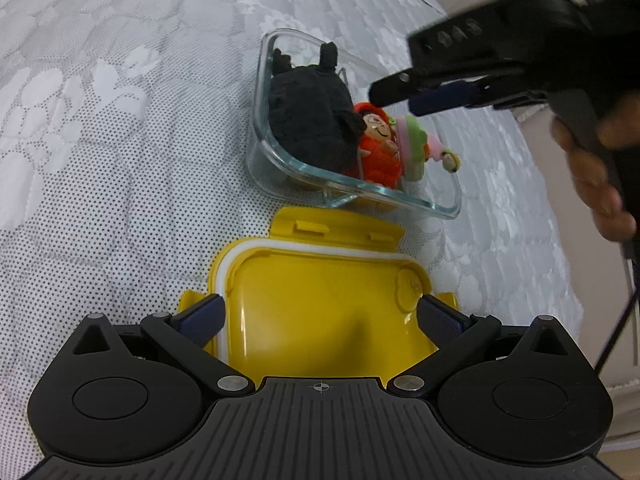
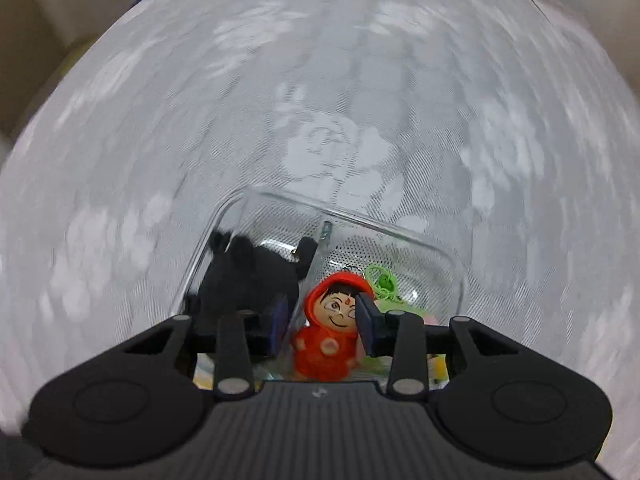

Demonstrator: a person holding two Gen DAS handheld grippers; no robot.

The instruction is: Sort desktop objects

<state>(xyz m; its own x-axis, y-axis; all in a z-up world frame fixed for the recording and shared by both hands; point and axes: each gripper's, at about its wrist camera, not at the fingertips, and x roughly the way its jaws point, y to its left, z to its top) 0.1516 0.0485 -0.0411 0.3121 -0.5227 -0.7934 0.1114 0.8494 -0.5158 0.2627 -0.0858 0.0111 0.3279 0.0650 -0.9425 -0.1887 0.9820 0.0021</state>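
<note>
Doll (image 2: 326, 336) in glass box (image 2: 454, 264) lies between right claw's (image 2: 323, 330) parted fingers.

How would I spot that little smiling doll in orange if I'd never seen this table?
Start at the clear glass container on the grey patterned cloth, just past the yellow lid. Inside, beside a black plush toy, sits the orange hooded doll. It alone has a painted smiling face.
</note>
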